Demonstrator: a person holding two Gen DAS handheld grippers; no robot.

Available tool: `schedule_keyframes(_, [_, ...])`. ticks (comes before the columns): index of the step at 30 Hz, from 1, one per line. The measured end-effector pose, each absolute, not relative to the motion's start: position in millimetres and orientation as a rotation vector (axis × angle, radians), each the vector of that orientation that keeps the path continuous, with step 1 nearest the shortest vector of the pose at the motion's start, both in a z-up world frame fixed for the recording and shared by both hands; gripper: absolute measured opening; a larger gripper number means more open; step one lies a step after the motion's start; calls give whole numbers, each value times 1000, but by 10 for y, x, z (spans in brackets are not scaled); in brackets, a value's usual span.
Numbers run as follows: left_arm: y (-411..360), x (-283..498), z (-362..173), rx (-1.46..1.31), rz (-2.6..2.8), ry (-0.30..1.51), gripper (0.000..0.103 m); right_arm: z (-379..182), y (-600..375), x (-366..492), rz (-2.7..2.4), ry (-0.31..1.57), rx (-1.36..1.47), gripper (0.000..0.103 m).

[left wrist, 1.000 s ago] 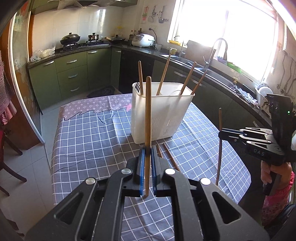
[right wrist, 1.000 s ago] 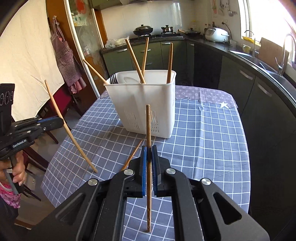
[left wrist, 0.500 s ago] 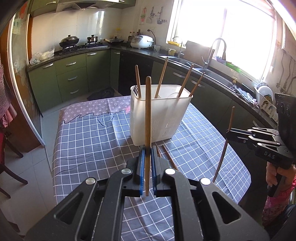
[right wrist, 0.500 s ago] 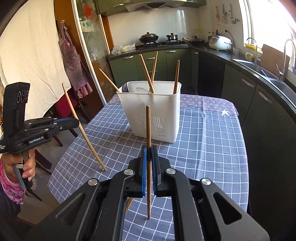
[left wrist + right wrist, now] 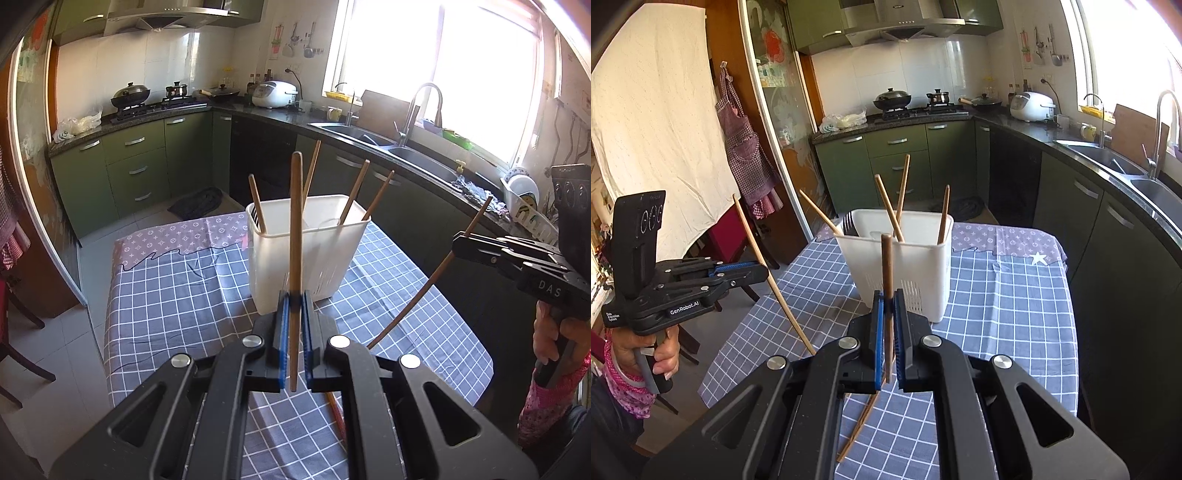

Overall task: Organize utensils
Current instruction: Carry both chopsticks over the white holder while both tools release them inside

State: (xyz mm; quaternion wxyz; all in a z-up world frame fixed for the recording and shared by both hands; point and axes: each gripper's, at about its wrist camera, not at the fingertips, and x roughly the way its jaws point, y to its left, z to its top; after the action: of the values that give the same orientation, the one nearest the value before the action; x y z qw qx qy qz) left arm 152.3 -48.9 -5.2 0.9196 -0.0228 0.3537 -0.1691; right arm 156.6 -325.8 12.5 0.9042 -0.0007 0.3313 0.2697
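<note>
Left wrist view shows the left gripper (image 5: 293, 347) with its blue-padded jaws clamped on a long brown wooden chopstick (image 5: 295, 236) that stands nearly upright in front of the white rectangular plastic utensil holder (image 5: 306, 258). That holder stands on the table covered with a blue-and-white checked cloth (image 5: 177, 295), and several thin wooden chopsticks (image 5: 354, 197) lean inside it. Right of the holder, the right gripper (image 5: 458, 242) is clamped on a second, slanted wooden chopstick (image 5: 424, 288), held above the cloth. From the right wrist camera, that stick (image 5: 886, 280) rises between the closed pads just before the holder. More loose chopsticks (image 5: 862, 421) lie on the cloth nearer than the holder.
</note>
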Motion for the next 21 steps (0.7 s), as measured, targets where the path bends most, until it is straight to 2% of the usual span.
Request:
schedule_keyframes(15, [-582, 1757, 1014, -58, -347, 481, 7, 963, -3092, 1754, 580, 547, -44, 6])
schedule_keyframes(21, [-695, 2066, 1127, -37, -275, 401, 7, 1091, -3091, 1738, 582, 526, -48, 6])
